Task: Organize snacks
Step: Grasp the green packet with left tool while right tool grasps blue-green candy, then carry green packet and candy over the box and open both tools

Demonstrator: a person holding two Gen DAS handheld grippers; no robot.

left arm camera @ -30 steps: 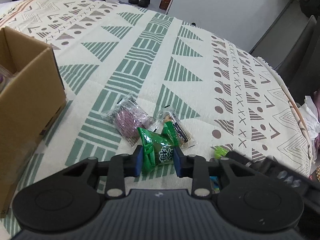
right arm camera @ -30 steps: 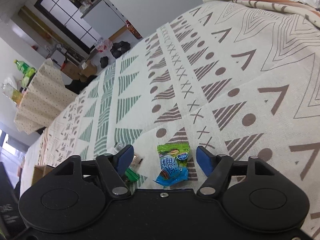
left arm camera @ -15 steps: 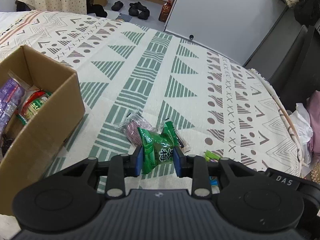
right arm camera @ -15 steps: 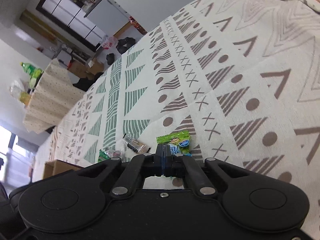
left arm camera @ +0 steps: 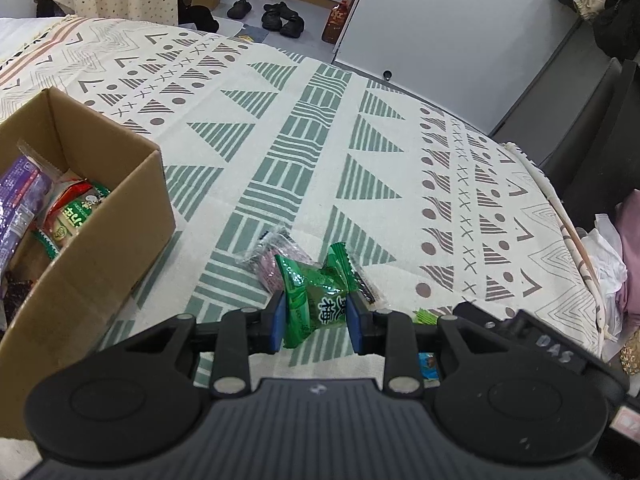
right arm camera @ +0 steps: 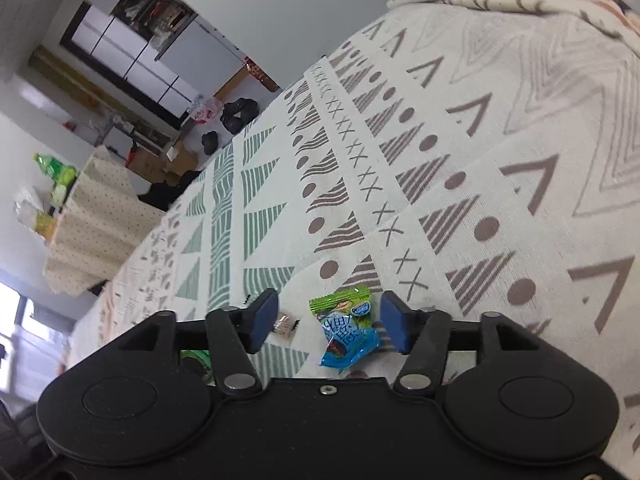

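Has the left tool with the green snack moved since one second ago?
Yes. The left tool, shut on the green snack, has risen and drawn back: the cardboard box now shows its inside.

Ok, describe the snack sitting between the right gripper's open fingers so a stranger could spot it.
On the patterned tablecloth, look just ahead of the right gripper. The blue snack packet lies between its open fingers; its lime-green top edge sets it apart from the small brownish wrapper beside it.

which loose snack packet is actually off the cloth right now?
The dark green packet, clamped in the left gripper. The blue-and-green packet lies on the cloth between the right gripper's open jaws; the purple one also lies flat.
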